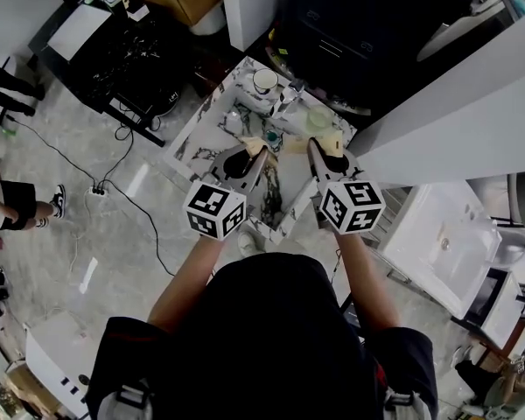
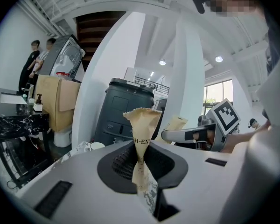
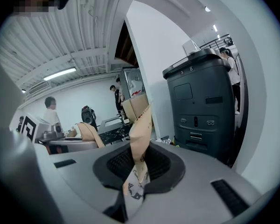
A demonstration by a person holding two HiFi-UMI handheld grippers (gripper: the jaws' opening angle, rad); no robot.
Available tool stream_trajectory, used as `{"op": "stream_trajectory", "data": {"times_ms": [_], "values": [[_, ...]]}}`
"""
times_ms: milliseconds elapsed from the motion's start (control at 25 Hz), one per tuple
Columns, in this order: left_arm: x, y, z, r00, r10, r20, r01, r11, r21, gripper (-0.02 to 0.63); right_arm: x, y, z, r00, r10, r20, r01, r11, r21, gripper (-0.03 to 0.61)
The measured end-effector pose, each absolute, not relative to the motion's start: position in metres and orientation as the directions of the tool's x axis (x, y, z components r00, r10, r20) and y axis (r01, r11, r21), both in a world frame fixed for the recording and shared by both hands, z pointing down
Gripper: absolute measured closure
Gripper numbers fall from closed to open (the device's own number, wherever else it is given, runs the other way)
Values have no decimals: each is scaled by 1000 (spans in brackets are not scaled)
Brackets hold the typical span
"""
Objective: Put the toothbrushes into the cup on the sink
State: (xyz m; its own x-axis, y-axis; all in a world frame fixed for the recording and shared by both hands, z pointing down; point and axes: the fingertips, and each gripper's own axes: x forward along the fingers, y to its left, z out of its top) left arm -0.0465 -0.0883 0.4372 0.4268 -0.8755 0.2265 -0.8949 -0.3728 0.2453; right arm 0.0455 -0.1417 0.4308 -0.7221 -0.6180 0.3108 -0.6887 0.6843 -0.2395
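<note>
In the head view my left gripper and right gripper are held side by side over the near edge of a marbled sink counter. Each is shut on a toothbrush in a tan paper wrapper. A white cup stands at the counter's far side, next to a faucet. In the left gripper view the wrapper sticks up from the shut left gripper; the cup shows low beyond. The right gripper view shows its wrapper pinched in the right gripper.
A dark grey machine and a white pillar stand behind the counter. A pale green item lies on the counter by the faucet. A white basin is at the right. Cables cross the floor at left, and people stand far off.
</note>
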Motion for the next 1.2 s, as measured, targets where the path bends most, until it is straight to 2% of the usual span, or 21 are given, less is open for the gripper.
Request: {"op": "stream_trajectory", "data": {"times_ms": [1200], "values": [[-7,-172,469,398,-869,294,-907,-326,267,568,88,-251,463,-717,-602,350,-693,670,-267,512]]}}
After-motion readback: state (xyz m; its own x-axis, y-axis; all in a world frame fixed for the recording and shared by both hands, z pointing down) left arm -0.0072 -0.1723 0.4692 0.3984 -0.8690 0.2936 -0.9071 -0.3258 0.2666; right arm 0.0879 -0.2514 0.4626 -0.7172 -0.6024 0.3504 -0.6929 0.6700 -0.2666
